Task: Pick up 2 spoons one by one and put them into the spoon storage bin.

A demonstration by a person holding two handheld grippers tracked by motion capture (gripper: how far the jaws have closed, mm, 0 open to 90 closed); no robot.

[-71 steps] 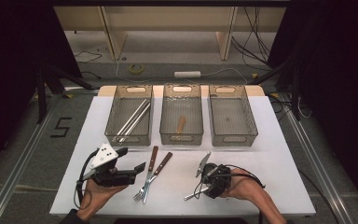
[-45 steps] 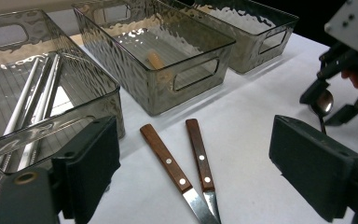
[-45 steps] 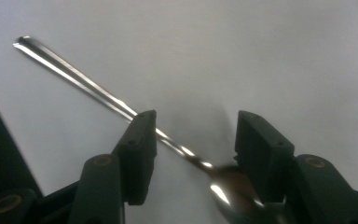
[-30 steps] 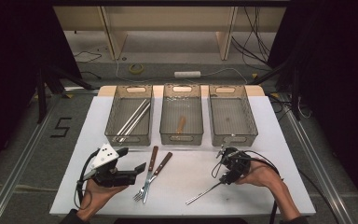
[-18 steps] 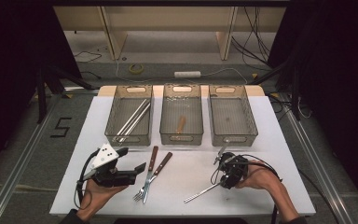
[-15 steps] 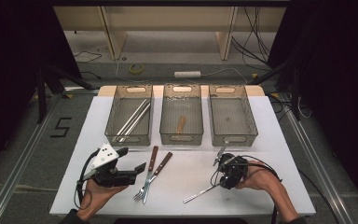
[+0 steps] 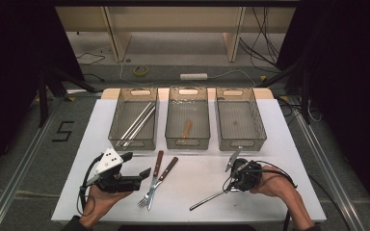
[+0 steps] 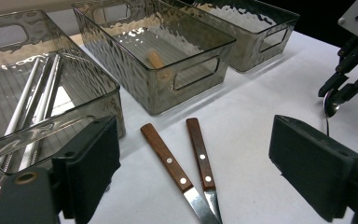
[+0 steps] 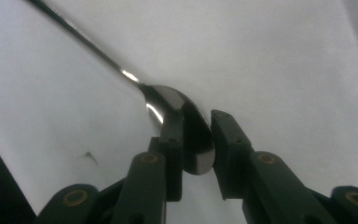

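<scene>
— What moved?
— My right gripper (image 7: 235,175) slid back toward the near table (image 7: 289,144) edge, jaws clenched on the shiny steel spoon's (image 9: 179,126) bowl.
— Room?
— Bare table around; handle end cut off. Left gripper (image 8: 196,186) gapes, unladen.

Lab or recording studio, not a home. White worktop (image 7: 289,144) stands alone on a grey floor, black curtains (image 7: 14,72) closing both sides. Loose cables (image 7: 265,29) trail behind, with a white power strip (image 7: 193,76) and a roll of yellow tape (image 7: 141,70) on the floor. Metal rails (image 7: 24,159) flank the worktop; a marker "5" (image 7: 63,131) sits beside the left one. Plain wooden furniture legs (image 7: 116,33) behind.
</scene>
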